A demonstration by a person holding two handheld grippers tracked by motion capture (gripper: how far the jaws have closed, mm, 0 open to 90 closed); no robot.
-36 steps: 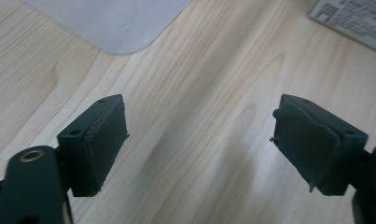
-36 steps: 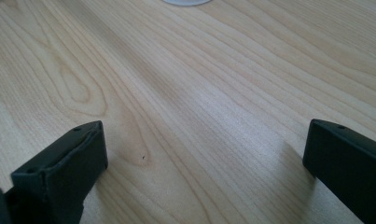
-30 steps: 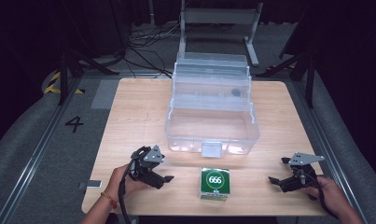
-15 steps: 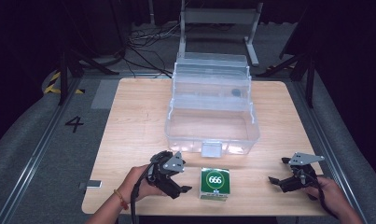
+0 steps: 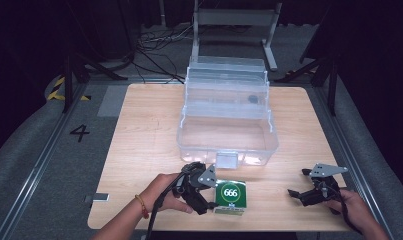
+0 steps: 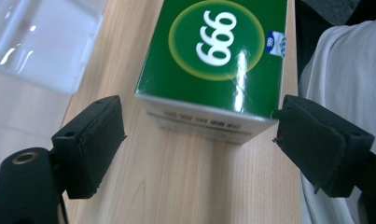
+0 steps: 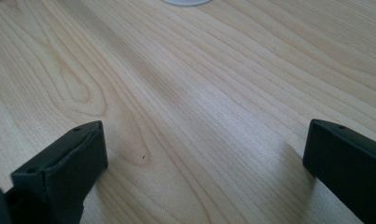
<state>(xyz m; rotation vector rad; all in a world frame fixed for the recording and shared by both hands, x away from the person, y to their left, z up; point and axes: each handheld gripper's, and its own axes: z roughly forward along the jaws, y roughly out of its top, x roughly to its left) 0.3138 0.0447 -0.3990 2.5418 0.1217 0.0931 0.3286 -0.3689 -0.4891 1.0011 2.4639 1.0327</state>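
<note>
- Near edge, high view: left claw (image 5: 205, 192) wide open, touching or just short of the left side of the flat green cardboard box with a white "666" in a yellow-ringed circle (image 5: 231, 195); nothing gripped yet.
- Same box lying flat on the pale wooden desk (image 5: 139, 150), near the front edge, just in front of the clear plastic tiered storage case (image 5: 228, 127).
- Left gripper view: box (image 6: 218, 60) ahead of the two black pads (image 6: 90, 140), its near corner close to the right pad, a clear gap at the left pad; box sitting off-centre toward the right.
- Likely risk: closing from this offset pushes the box sideways or spins it on the smooth wood, since one pad meets it well before the other.
- Further risk: glossy carton and a grip near one corner, so a slip or tilt on lifting seems possible; squeezing hard could dent the thin walls.
- Also close by: white-clothed body of the person (image 6: 344, 70) just beyond the right pad, and the desk's front edge, so a nudged box could slide off.
- Right side: right claw (image 5: 302, 195) open and empty, resting low on bare wood, well apart from the box.
- Farther off: case's small front latch tab (image 5: 226, 160) close behind the box, a possible snag for a raised box.
</note>
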